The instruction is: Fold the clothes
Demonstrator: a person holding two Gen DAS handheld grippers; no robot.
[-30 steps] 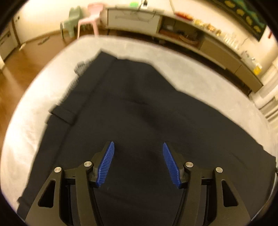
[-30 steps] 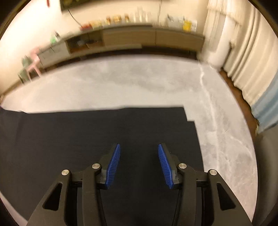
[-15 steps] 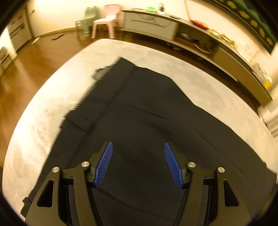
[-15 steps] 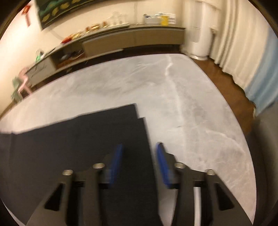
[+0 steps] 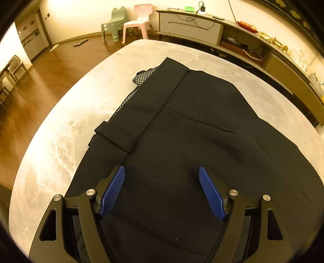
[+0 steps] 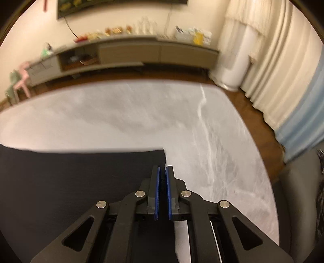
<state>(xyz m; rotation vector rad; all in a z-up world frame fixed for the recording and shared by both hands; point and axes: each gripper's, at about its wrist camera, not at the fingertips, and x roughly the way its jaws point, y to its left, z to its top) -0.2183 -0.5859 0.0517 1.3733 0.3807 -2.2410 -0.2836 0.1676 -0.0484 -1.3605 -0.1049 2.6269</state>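
Note:
Black trousers (image 5: 192, 131) lie flat on a pale marble table (image 5: 60, 131), waistband (image 5: 162, 81) at the far left with white mesh lining (image 5: 144, 75) peeking out. My left gripper (image 5: 161, 171) hovers open over the cloth just behind the waistband, nothing between its blue pads. In the right wrist view the leg end of the trousers (image 6: 81, 172) stops at a straight hem. My right gripper (image 6: 162, 168) is shut at that hem's far right corner, with dark cloth between its pads. The table (image 6: 141, 121) stretches bare beyond it.
A pink chair (image 5: 139, 18) and a green chair (image 5: 113, 22) stand on the wooden floor past the table's left end. A long low sideboard (image 6: 141, 52) runs along the far wall. Curtains (image 6: 283, 70) and a grey seat (image 6: 299, 192) are at the right.
My right gripper moved right to the hem corner of the trousers and went from open to shut on it. My left gripper stayed open and shifted slightly over the waist end.

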